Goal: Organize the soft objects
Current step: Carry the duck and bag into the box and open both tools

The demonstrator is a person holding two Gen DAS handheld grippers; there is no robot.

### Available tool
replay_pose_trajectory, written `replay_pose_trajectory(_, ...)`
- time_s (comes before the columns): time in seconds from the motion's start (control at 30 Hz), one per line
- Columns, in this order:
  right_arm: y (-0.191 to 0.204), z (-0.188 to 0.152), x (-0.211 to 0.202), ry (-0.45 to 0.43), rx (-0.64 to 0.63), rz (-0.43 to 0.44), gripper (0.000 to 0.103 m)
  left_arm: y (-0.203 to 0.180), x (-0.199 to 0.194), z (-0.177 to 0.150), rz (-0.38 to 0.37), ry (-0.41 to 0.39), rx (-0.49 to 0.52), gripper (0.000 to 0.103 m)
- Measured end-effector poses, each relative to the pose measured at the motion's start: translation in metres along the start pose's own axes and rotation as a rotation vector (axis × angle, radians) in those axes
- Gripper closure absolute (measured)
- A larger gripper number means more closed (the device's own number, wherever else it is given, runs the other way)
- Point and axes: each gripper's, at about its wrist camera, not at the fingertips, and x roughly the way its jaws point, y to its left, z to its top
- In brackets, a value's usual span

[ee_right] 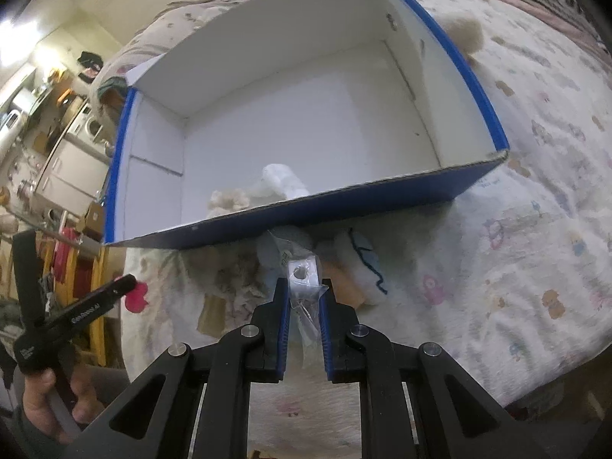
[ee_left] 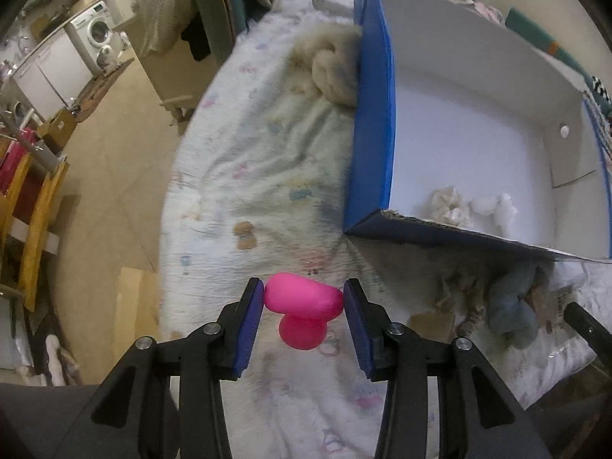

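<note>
A: The pink squishy toy (ee_left: 304, 308) sits between the fingers of the left gripper (ee_left: 304, 298), clamped across its wide top, above the bedspread (ee_left: 244, 176) and short of the box (ee_left: 373, 122).

B: Which way does the box lie from it?

A: Ahead and to the right in the left wrist view. The box's near blue corner is the closest part, and the open white inside lies beyond that wall. The toy's broad part runs side to side from one pad to the other, with a rounder lobe hanging below.

B: And the jaws?

A: Partly closed, both blue pads pressing the toy's ends, so I judge it held.

B: The other hand?

A: The right gripper (ee_right: 305, 294) is nearly shut on a crinkled clear plastic packet (ee_right: 304, 279), just in front of the box's near wall (ee_right: 344, 206). It is the nearer of the two to the box; in its view the left gripper and the toy are off to the left, beside the box's corner.

B: What is in the box?

A: A cream scrunchie (ee_left: 449, 202) and a white fluffy lump (ee_left: 497, 206) by the near wall. More soft toys lie against the outside of that wall.

B: So the next move?

A: Probably carrying the toy up and over the blue wall, and dropping it inside.
</note>
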Motion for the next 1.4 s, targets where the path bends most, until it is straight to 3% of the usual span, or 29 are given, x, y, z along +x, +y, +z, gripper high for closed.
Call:
replay_pose_trajectory(0.33, 0.025, 0.014, -0.052, -0.075, -0.050, 0.090, 0.087, -0.025, -0.092, 0.023, -0.073, -0.171, 0.039, 0.064)
replay_pose_trajectory(0.57, 0.031, 0.043, -0.066, -0.121, -0.068, 0.099, 0.087, -0.050, -0.110, 0.051, -0.091, -0.202, 0.090, 0.064)
replay_pose_trajectory(1.1, 0.031, 0.108, -0.023, -0.132, -0.029, 0.104, 0.087, -0.094, -0.059, 0.100, -0.065, -0.155, 0.127, 0.064)
replay_pose_trajectory(1.27, 0.026, 0.105, 0.004, -0.094, -0.027, 0.111, 0.087, -0.104, -0.030, 0.100, -0.053, -0.156, 0.136, 0.064)
replay_pose_trajectory(1.4, 0.026, 0.103, 0.022, -0.057, -0.030, 0.099, 0.087, -0.109, -0.007, 0.099, -0.057, -0.104, 0.135, 0.064)
